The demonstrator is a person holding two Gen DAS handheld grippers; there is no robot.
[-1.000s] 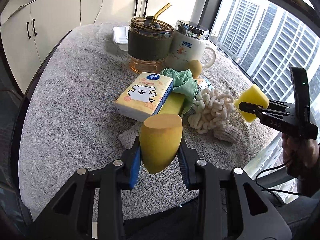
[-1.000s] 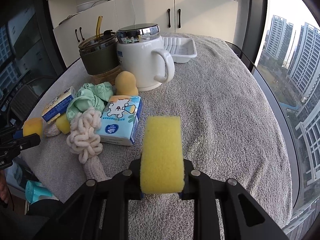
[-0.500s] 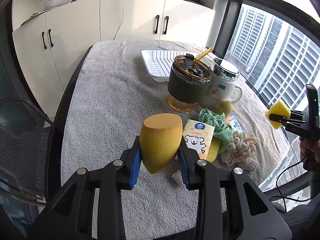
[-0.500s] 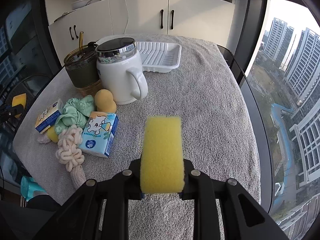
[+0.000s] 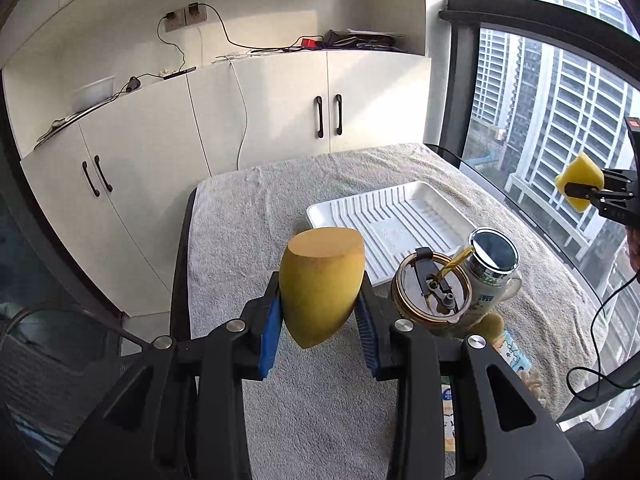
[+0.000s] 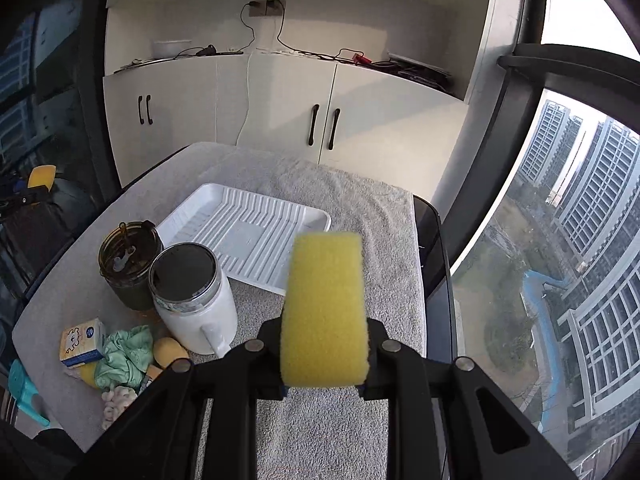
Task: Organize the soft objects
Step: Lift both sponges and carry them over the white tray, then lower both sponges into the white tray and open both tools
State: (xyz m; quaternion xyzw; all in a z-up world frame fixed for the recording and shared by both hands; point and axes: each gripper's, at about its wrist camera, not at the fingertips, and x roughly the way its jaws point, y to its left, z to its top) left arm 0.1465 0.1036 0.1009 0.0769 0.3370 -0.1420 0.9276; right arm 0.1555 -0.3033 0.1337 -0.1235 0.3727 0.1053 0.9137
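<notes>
Left wrist view: the left gripper [image 5: 322, 312] is clenched on a mustard-yellow, egg-shaped makeup sponge [image 5: 320, 284], carried high above the grey towel-covered table [image 5: 248, 216]. Beyond it sits the ribbed white plastic tray [image 5: 384, 216], bare, so nothing is sorted yet.

Right wrist view: the right gripper [image 6: 324, 354] squeezes a bright yellow rectangular foam sponge [image 6: 324, 308], also aloft, with the tray just past it. Left on the towel: a crumpled mint-green cloth [image 6: 124, 354], a second yellow egg sponge [image 6: 168, 350], a cream knotted rope toy [image 6: 116, 400] and a small tissue pack [image 6: 80, 342]. By my reckoning, two items are in transit and the rest are waiting.
</notes>
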